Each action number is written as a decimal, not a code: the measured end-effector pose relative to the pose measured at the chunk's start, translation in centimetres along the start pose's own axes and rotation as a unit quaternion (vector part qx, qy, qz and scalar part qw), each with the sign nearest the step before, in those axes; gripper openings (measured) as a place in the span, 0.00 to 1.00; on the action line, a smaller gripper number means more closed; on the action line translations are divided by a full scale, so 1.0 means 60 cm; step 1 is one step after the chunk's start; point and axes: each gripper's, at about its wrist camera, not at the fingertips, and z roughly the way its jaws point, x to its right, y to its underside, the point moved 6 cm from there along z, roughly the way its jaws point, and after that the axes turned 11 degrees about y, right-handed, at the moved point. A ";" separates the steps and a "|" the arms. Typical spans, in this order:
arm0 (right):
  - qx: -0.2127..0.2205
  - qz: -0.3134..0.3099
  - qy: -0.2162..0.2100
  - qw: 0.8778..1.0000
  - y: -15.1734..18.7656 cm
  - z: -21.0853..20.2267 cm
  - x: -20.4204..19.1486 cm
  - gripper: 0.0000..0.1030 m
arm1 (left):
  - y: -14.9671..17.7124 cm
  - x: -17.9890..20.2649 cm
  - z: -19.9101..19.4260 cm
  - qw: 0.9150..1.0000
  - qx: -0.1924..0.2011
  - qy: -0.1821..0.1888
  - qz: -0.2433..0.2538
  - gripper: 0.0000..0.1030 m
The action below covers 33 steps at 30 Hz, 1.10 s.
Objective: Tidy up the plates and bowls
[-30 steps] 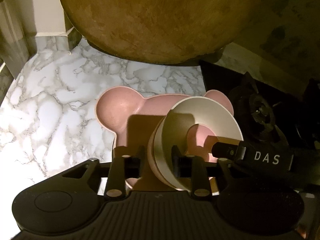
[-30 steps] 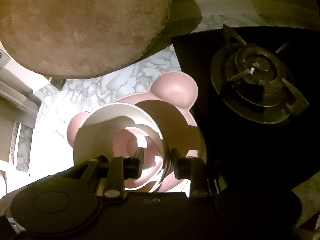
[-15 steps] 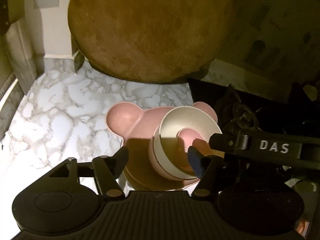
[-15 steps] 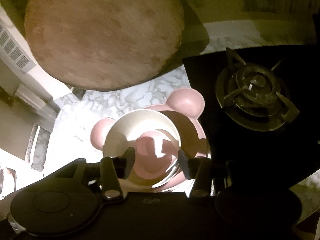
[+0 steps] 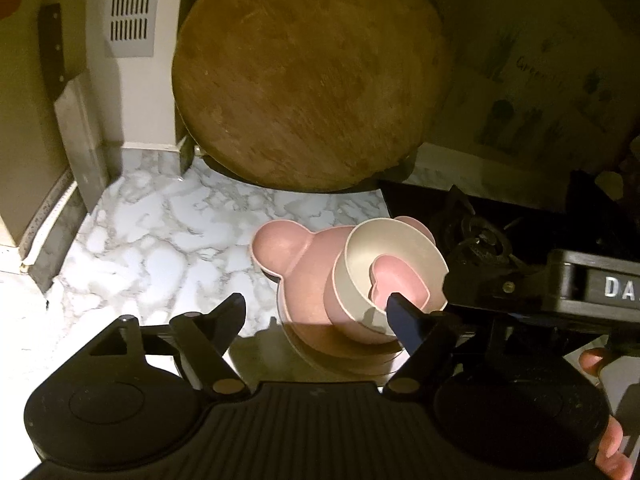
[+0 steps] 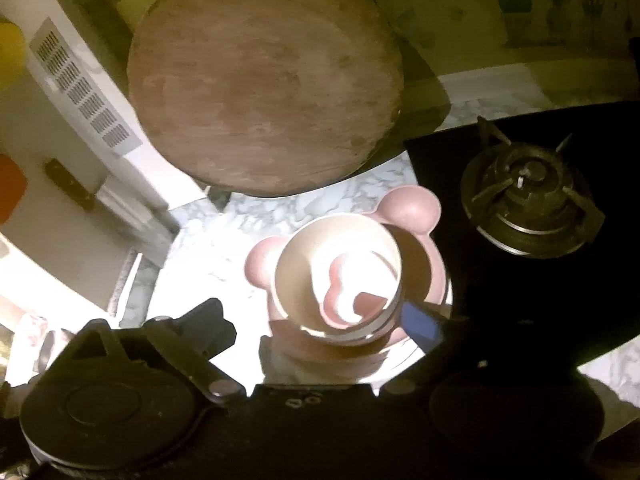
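The left gripper (image 5: 318, 318) tilts steeply down toward the counter (image 5: 160, 240), its jaws spread and opening, nothing pinched between them; the stack of dishes sits just beyond its right fingertip. The right gripper (image 6: 324, 320) tilts down the same way, jaws spread very wide and opening, with the stack seen between the fingertips but not pressed by either. In the left wrist view the right gripper's black body crosses just right of the stack, and fingers of the person's hand (image 5: 608, 432) show beneath it.

The cream bowl (image 5: 394, 270) sits inside a pink bowl (image 5: 340, 308), which rests on the pink bear-shaped plate (image 5: 280, 248). A small pink bear-shaped dish (image 5: 396, 280) lies inside the cream bowl. The plate stands on the white marble counter, near the front of a large round wooden board (image 5: 308, 76) propped upright against the wall. Right of the plate lies the black stove with a gas burner (image 6: 528, 196). Left of the board, a cleaver (image 5: 68, 112) leans at the wall beside a white vented panel (image 5: 130, 4).

A second ago both pairs of jaws were nearly closed on the cream bowl's rim, on opposite sides. Both have since let go and drawn back and upward, so the stack looks smaller and more of the wall shows.
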 end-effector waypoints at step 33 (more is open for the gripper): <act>0.213 -0.061 0.038 0.974 0.119 -0.104 0.005 1.00 | 0.101 -0.031 -0.105 0.998 0.048 -0.015 0.021 0.99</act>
